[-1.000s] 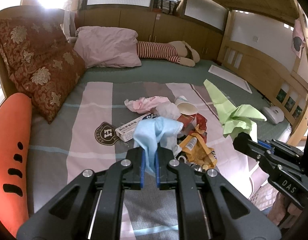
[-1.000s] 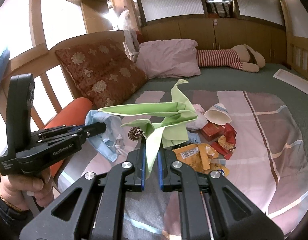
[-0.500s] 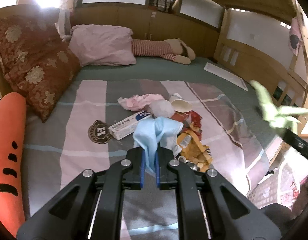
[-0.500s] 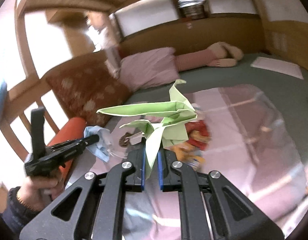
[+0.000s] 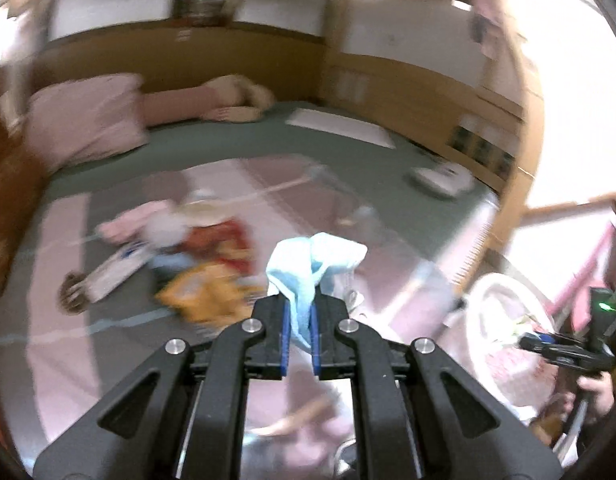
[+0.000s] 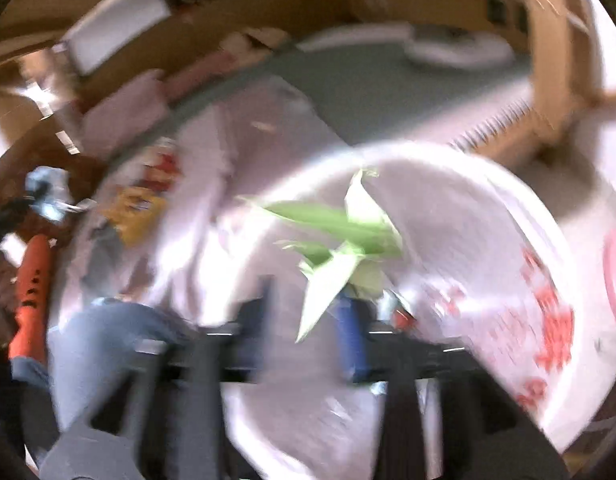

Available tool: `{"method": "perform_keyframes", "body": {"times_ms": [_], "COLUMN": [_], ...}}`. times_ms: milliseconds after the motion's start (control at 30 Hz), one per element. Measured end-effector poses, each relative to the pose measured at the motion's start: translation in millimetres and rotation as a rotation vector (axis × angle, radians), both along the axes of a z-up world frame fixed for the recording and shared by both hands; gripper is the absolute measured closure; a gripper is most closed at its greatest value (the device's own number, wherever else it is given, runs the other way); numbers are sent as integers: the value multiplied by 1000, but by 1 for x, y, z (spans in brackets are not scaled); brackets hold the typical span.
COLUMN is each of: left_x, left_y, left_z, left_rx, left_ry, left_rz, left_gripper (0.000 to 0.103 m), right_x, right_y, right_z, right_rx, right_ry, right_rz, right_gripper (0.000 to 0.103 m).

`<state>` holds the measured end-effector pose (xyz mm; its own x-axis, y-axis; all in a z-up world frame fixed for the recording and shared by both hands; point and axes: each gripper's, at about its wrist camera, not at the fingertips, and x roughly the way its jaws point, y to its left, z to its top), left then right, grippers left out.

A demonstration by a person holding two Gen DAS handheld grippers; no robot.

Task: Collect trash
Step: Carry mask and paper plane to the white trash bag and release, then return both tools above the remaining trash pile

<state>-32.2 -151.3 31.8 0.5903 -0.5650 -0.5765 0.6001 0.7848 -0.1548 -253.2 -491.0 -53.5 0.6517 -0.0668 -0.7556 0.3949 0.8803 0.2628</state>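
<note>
My left gripper (image 5: 299, 320) is shut on a light blue face mask (image 5: 312, 264) and holds it above the bed's near edge. A pile of trash (image 5: 212, 264) lies on the striped bedspread: a yellow wrapper, red wrappers, a paper cup, a white box, pink tissue. In the blurred right wrist view my right gripper (image 6: 308, 312) has its jaws wide apart, and the green crumpled paper (image 6: 340, 236) hangs loose between them over the white bin bag (image 6: 508, 264). The right gripper also shows in the left wrist view (image 5: 548, 346), over the bin (image 5: 504, 320).
A pink pillow (image 5: 80, 120) and a plush toy (image 5: 228, 96) lie at the far end of the bed. A white device (image 5: 440, 176) sits by the wooden bed rail (image 5: 504, 216). An orange carrot cushion (image 6: 30, 288) lies at the left.
Both grippers swung right toward the bin beside the bed. The right gripper's jaws opened over the bin bag and let go of the green paper. The left gripper still holds the mask.
</note>
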Motion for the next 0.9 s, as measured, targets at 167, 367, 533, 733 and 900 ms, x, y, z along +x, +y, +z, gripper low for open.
{"method": "perform_keyframes", "body": {"times_ms": [167, 367, 533, 733, 900], "left_x": [-44, -83, -70, -5, 39], "left_y": [-99, -207, -181, -56, 71], "left_z": [9, -8, -2, 34, 52], "left_rx": [2, 53, 51, 0, -42], "left_ry": [34, 95, 31, -53, -89], "left_rz": [-215, -404, -273, -12, 288], "left_gripper": [94, 29, 8, 4, 4], "right_x": [-35, -58, -47, 25, 108], "right_y": [-30, -18, 14, 69, 139], "right_z": [47, 113, 133, 135, 143], "right_rx": [50, -13, -80, -125, -142], "right_ry": [-196, -416, -463, -436, -412], "right_rz": [-100, -144, -65, 65, 228], "right_gripper": [34, 27, 24, 22, 21]}}
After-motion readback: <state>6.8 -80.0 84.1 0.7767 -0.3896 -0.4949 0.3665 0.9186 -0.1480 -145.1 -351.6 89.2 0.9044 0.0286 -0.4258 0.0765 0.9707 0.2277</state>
